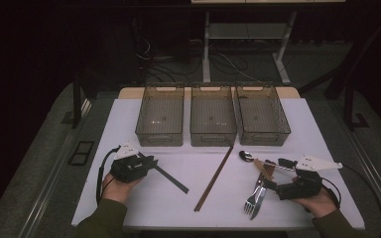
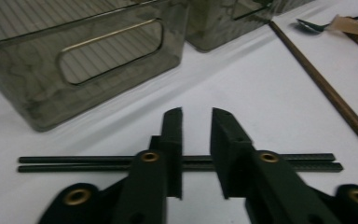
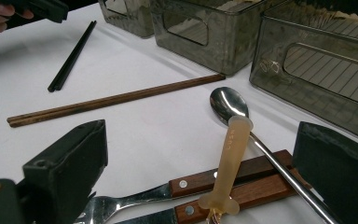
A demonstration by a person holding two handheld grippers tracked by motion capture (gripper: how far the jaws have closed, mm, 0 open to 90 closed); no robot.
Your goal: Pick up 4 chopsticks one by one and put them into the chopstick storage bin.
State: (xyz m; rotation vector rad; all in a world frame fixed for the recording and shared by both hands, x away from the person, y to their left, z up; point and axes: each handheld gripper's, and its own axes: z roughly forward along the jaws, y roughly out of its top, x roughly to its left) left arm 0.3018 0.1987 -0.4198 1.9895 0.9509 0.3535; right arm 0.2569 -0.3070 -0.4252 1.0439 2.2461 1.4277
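Black chopsticks (image 2: 177, 162) lie on the worktop (image 2: 270, 98), crosswise under my left tool (image 2: 196, 122); its jaws part-open, straddling them, gripping nothing.
Next I'd lower and close; my right tool (image 3: 200, 154) gapes wide, empty, over the spoon (image 3: 228, 105).

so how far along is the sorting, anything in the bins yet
Nothing is done yet: all three bins look empty. In hand: the left gripper is open over the black chopsticks, and the right gripper is open around the cutlery pile. Left to do: the brown chopsticks, spoon, fork and the rest.
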